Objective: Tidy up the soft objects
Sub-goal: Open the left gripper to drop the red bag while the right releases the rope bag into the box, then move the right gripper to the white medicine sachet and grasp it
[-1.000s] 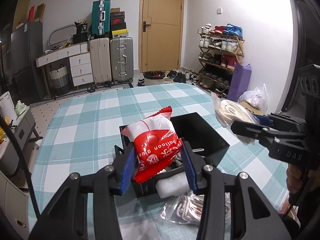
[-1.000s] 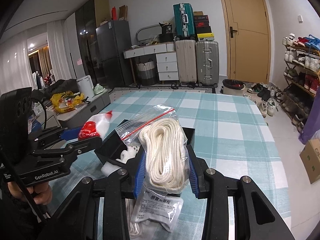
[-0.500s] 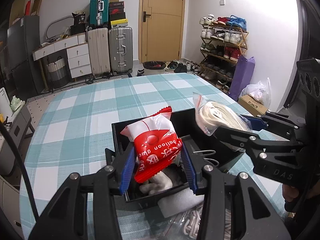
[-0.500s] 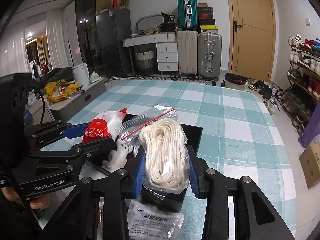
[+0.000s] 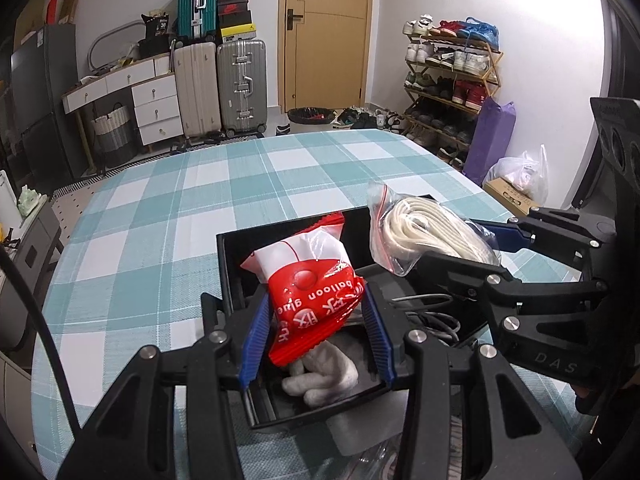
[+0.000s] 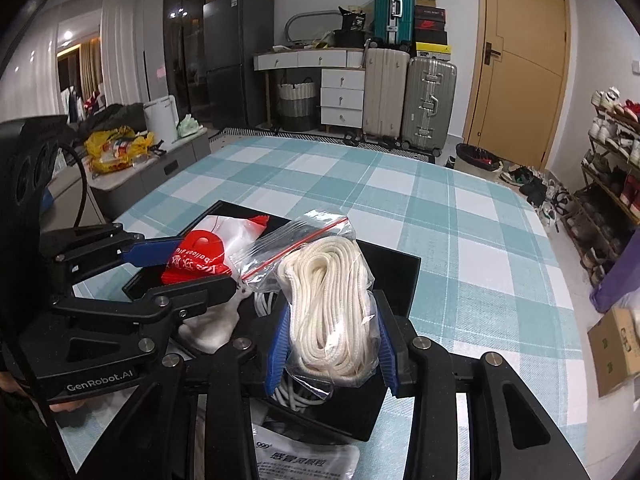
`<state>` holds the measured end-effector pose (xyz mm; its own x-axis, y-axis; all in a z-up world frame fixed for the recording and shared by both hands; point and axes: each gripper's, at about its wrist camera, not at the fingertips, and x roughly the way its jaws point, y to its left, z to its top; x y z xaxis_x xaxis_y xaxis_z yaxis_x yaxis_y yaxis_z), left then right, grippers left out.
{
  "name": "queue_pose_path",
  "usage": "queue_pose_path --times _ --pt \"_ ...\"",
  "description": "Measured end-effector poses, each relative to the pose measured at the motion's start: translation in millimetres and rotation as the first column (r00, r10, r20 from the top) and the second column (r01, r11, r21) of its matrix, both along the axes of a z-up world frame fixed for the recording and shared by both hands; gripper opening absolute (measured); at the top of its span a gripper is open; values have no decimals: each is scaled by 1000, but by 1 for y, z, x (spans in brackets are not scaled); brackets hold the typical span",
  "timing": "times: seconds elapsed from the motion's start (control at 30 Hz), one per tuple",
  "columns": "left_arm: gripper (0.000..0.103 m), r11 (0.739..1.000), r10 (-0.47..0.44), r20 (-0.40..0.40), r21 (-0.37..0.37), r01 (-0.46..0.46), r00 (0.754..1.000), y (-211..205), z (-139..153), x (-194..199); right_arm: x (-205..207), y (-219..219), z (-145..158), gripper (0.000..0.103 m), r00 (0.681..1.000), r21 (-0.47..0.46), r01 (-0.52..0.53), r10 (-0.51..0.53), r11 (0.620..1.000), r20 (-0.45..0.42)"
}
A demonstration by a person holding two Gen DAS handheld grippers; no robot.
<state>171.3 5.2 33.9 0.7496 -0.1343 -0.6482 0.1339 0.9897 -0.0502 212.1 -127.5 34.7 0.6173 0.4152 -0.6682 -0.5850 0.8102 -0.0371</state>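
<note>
My left gripper (image 5: 316, 334) is shut on a red and white balloon-glue packet (image 5: 308, 292) and holds it over the left part of a black box (image 5: 228, 264) on the checked tablecloth. My right gripper (image 6: 330, 344) is shut on a clear zip bag of white rope (image 6: 328, 304) and holds it over the right part of the same box (image 6: 400, 280). The rope bag also shows in the left wrist view (image 5: 416, 236), and the red packet in the right wrist view (image 6: 200, 258). White soft items (image 5: 320, 376) and a grey cable (image 5: 436, 320) lie inside the box.
A white printed pouch (image 6: 304, 460) and a clear bag (image 5: 376, 460) lie on the table in front of the box. The teal checked tablecloth (image 5: 200, 200) stretches beyond it. Suitcases, drawers, a door and a shoe rack stand at the room's far side.
Both grippers have moved forward and inward, bringing the red packet and the rope bag from beside the box to above it. Both stay shut on their loads.
</note>
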Motion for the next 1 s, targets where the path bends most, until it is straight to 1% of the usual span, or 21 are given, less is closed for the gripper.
queue_pose_path --times 0.07,0.17,0.2,0.23,0.3,0.37,0.43,0.47,0.5,0.53,0.57,0.6,0.67,0.77,1.0 --pt "45 1000 -2 -1 4 2 1000 -1 -1 2 2 1 -2 38 1000 -12 -5 5 1000 -5" --pt "47 1000 -4 -11 5 4 1000 -2 0 2 2 1 -4 39 1000 -35 9 -8 999 14" --pt "49 1000 -7 -13 1 7 1000 -2 0 2 2 0 -4 42 1000 -29 6 -6 1000 11" --pt "50 1000 -13 -15 -4 12 1000 -2 1 1 1 -2 -3 49 1000 -19 -5 5 1000 8" --pt "53 1000 -5 -6 -3 5 1000 -1 3 -1 -3 -5 2 54 999 -6 -10 10 1000 34" --pt "64 1000 10 10 -2 -10 1000 2 8 -5 -6 -8 7 60 999 -5 -1 1 1000 51" --pt "67 1000 7 25 -14 -7 1000 5 11 -10 -9 -14 12 72 998 4 8 -8 1000 60" --pt "78 1000 8 29 -15 -7 1000 5 13 -13 -11 -18 14 77 998 9 12 -12 1000 61" --pt "91 1000 14 40 -17 -13 999 7 15 -18 -14 -22 16 87 998 17 11 -12 1000 61" --pt "96 1000 23 53 -17 -22 998 8 17 -21 -16 -26 18 95 998 27 14 -16 1000 61" --pt "103 999 38 80 -23 -36 996 11 19 -28 -19 -33 20 99 998 45 25 -27 999 56" --pt "103 999 45 90 -33 -42 995 14 21 -32 -22 -38 21 102 998 61 32 -35 998 48" --pt "103 998 50 83 -53 -46 995 19 23 -38 -27 -50 21 102 999 98 40 -42 994 19" --pt "103 997 51 89 -59 -46 995 22 25 -49 -38 -67 19 102 998 142 55 -54 988 -11" --pt "103 999 44 119 -36 -40 992 17 25 -78 -60 -85 8 102 996 168 82 -75 982 -52"
